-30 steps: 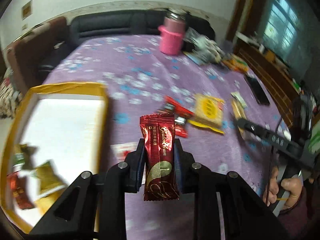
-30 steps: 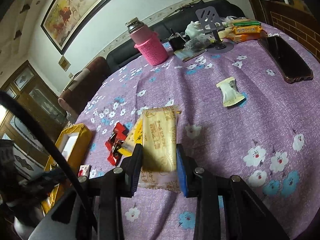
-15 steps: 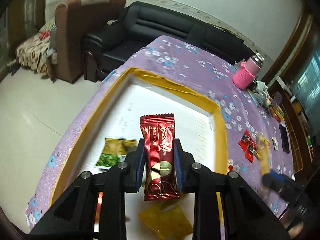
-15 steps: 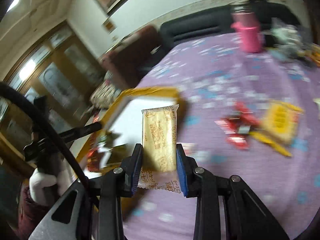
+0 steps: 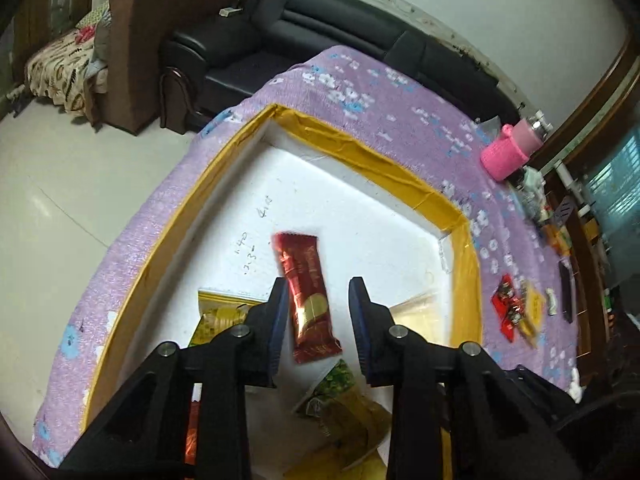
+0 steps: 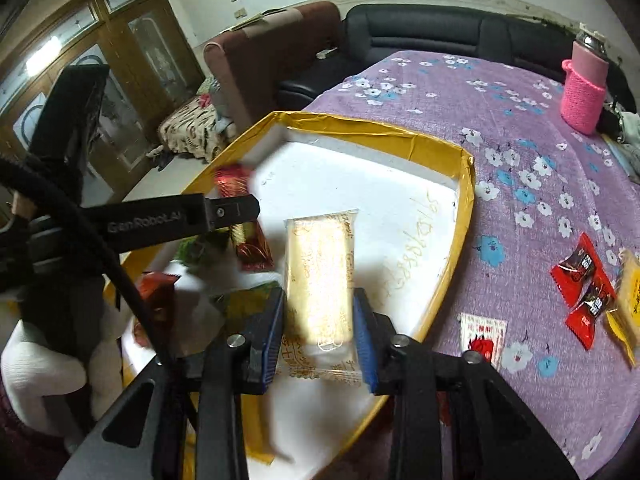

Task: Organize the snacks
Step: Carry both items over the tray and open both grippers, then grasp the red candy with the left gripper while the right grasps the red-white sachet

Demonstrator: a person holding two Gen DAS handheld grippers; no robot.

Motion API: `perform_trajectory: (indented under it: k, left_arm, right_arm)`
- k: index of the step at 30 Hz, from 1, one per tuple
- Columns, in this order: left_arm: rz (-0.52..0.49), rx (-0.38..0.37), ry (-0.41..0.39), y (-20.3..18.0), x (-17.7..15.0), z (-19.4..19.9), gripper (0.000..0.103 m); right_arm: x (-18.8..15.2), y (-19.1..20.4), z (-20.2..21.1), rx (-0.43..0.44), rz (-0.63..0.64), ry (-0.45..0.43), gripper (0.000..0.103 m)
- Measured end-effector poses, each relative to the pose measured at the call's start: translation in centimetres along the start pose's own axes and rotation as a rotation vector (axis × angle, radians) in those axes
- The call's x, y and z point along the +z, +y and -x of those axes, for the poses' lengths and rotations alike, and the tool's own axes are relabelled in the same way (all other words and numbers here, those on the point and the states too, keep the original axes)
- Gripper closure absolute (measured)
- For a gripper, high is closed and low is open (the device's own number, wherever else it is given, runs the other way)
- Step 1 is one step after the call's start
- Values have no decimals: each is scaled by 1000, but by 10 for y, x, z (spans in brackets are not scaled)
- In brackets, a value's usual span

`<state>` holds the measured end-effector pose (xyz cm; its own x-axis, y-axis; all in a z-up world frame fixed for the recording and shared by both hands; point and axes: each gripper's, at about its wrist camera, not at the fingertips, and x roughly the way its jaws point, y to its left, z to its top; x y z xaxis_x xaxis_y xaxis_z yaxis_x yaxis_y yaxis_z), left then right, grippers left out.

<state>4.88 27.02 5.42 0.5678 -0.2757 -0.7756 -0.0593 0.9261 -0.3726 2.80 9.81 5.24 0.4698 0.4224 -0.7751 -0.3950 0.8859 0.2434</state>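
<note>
A white box with a yellow taped rim [image 5: 360,152] sits on the purple flowered tablecloth; it also shows in the right wrist view [image 6: 464,216]. My left gripper [image 5: 318,312] is open above the box, and a dark red snack packet [image 5: 306,296] is loose between its jaws, tilted and falling. The packet shows in the right wrist view [image 6: 250,240] beside the left gripper's finger [image 6: 224,212]. My right gripper [image 6: 320,320] is shut on a pale yellow biscuit packet [image 6: 322,276] over the box. Green and yellow packets [image 5: 348,408] lie inside.
Red candies [image 6: 584,280], a yellow packet [image 6: 628,300] and a small red-and-white sachet [image 6: 482,336] lie on the cloth right of the box. A pink-sleeved flask [image 6: 584,84] stands at the far side. A black sofa [image 6: 440,32] and brown armchair [image 6: 272,52] lie beyond.
My left gripper has opened and let go of the dark red packet, which drops toward the box. My right gripper has carried the biscuit packet over the box.
</note>
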Motion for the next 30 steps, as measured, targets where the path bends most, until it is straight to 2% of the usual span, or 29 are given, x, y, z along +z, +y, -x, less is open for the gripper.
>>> perform_trajectory:
  k: [1, 3, 6, 9, 12, 15, 18, 24, 26, 27, 30]
  left_arm:
    - [-3, -2, -12, 1, -1, 4, 62]
    - [-9, 0, -59, 0, -6, 19, 45]
    - [-7, -6, -114, -2, -16, 46, 32]
    - [4, -21, -160, -5, -39, 77, 21]
    - [20, -80, -191, -9, -68, 100, 19]
    - [47, -139, -212, -13, -94, 113, 19]
    - [53, -155, -211, -23, -108, 117, 19]
    - [3, -140, -210, -42, -119, 119, 19]
    - [7, -137, -198, -43, -120, 116, 19]
    - [9, -134, -185, -43, -120, 113, 19]
    - [5, -151, -166, -45, -126, 109, 19]
  right_arm:
    - [1, -1, 0, 7, -6, 3, 61]
    - [1, -2, 10, 30, -18, -15, 56]
    - [-2, -8, 41, 46, -6, -69, 55]
    - [-12, -26, 69, 12, -1, -114, 50]
    - [-28, -53, 82, -51, 2, -112, 50]
    - [-41, -72, 73, -95, -27, -56, 50]
    - [-41, -83, 54, -59, -89, -22, 50]
    - [-41, -75, 20, -72, -129, 28, 50]
    - [-47, -63, 20, -139, -49, 33, 58]
    - [-51, -60, 24, -161, -26, 32, 68]
    - [-64, -68, 40, -189, -43, 49, 75]
